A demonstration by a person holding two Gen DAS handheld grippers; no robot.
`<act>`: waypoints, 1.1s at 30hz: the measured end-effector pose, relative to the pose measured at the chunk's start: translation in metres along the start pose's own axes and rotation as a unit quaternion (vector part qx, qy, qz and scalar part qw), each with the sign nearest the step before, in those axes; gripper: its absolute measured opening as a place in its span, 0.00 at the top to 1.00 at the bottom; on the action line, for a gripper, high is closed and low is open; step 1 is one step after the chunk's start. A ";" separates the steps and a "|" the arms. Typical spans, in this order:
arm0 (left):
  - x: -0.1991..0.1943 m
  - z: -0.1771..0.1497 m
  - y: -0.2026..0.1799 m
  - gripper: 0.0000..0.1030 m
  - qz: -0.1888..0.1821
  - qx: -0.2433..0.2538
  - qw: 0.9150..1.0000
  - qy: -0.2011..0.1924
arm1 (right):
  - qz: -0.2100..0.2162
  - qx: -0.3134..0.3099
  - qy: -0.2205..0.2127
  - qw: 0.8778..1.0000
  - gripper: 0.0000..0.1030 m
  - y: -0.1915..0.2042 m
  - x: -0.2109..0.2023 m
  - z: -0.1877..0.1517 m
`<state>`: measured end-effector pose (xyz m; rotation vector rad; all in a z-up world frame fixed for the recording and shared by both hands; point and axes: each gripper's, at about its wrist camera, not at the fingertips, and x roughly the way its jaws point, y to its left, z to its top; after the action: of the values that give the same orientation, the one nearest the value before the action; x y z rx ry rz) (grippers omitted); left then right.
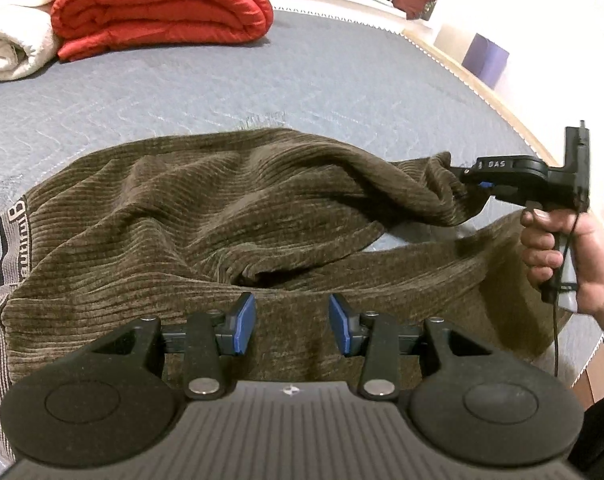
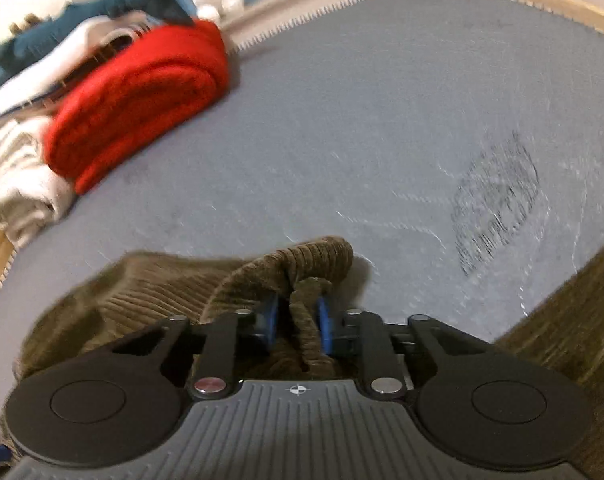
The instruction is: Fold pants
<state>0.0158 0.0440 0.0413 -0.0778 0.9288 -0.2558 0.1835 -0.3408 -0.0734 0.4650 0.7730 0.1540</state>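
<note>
**Ana:** Left wrist view first: where are the brown ribbed corduroy pants [image 1: 230, 216]?

**Ben:** They lie rumpled across a grey-blue quilted bed cover [image 1: 322, 80], filling the near half of the picture. The striped elastic waistband [image 1: 16, 240] sits at the far left. One leg end is lifted off the bed at the right.

**Ana:** What are the tongs doing?

**Ben:** The left gripper [image 1: 292, 322] hovers over the near edge of the pants with its blue pads [image 1: 244, 320] spread well apart, and no cloth sits between them. The right gripper [image 1: 468, 182], held by a bare hand [image 1: 558, 256], is closed on the raised leg end.

**Ana:** Does the right wrist view agree?

**Ben:** Yes, though it is blurred. A bunched fold of the pants [image 2: 302, 280] is pinched between that gripper's [image 2: 296, 322] two blue pads, which are close together.

**Ana:** How much room is around the pants?

**Ben:** Beyond them, a broad stretch of bed cover [image 2: 342, 120] runs to the zigzag-stitched far edge. A folded red padded quilt [image 1: 158, 8] and a rolled cream blanket [image 1: 10, 20] sit at the far left corner, well apart from the pants. The bed's right edge curves near the hand. In the right wrist view, dark wood flooring [image 2: 562, 320] shows past that edge.
</note>
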 end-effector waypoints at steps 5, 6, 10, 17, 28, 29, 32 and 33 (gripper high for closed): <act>-0.002 0.002 0.005 0.56 0.006 -0.010 1.000 -0.007 | 0.045 -0.048 -0.058 0.996 0.87 0.047 -0.033 -0.002; -0.002 0.003 0.007 0.56 0.009 -0.015 1.000 -0.008 | 0.061 -0.062 -0.068 0.994 0.87 0.057 -0.041 -0.003; -0.001 0.005 0.014 0.56 0.025 -0.032 0.999 -0.013 | 0.125 -0.130 -0.075 0.981 0.87 0.102 -0.058 -0.014; 0.003 0.009 0.024 0.56 0.048 -0.056 0.997 -0.016 | 0.167 -0.230 0.008 0.959 0.86 0.147 -0.022 -0.059; 0.007 0.013 0.029 0.55 0.061 -0.072 0.995 -0.019 | 0.194 -0.242 0.055 0.949 0.78 0.156 -0.015 -0.069; 0.007 0.014 0.029 0.54 0.062 -0.073 0.995 -0.018 | 0.198 -0.236 0.056 0.950 0.77 0.152 -0.018 -0.067; 0.010 0.014 0.029 0.54 0.063 -0.073 0.995 -0.018 | 0.201 -0.224 0.057 0.952 0.73 0.150 -0.019 -0.063; 0.010 0.014 0.028 0.54 0.062 -0.073 0.995 -0.018 | 0.203 -0.222 0.057 0.952 0.70 0.148 -0.018 -0.061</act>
<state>0.0384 0.0679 0.0369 -0.1579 0.9121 -0.0706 0.1331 -0.1934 -0.0318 0.1810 0.7206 0.7290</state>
